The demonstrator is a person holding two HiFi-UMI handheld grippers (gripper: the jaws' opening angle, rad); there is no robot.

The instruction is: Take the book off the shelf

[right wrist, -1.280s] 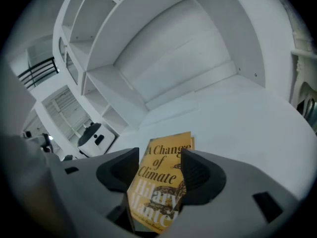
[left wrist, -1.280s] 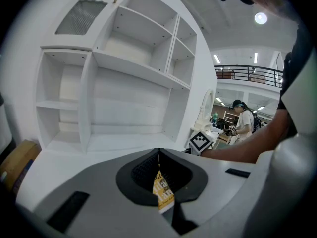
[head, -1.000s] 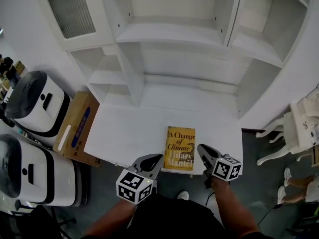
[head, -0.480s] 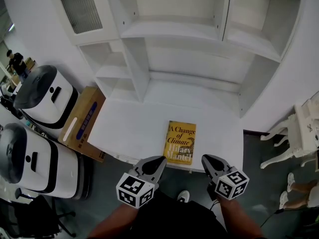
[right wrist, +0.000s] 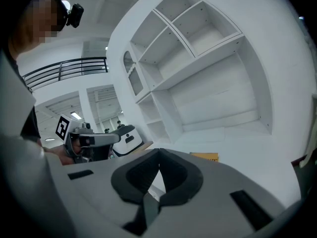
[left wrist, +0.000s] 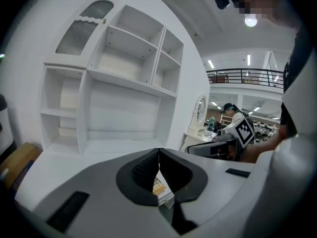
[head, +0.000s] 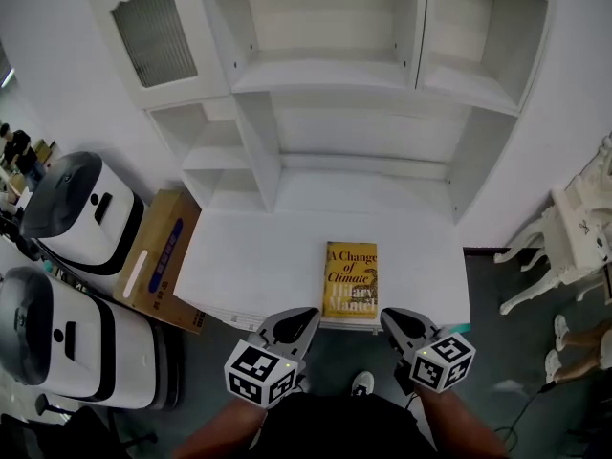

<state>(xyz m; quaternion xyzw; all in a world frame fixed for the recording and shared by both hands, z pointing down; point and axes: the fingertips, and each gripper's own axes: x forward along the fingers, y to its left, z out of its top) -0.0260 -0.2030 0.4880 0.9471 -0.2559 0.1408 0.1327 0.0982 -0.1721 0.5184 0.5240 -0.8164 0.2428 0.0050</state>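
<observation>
Just off the near corners of the yellow paperback book (head: 351, 280), the grey left gripper (head: 302, 316) and grey right gripper (head: 393, 316) have jaws pressed together, empty (both have drawn back from it). It lies flat on the white desktop (head: 258, 256), off the white shelf unit (head: 325, 70) behind it, so the task looks done.

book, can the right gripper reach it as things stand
Probably yes: the book lies flat near the front edge of the desk, and the right gripper is just beside it with nothing between, though its jaws are shut.
</observation>
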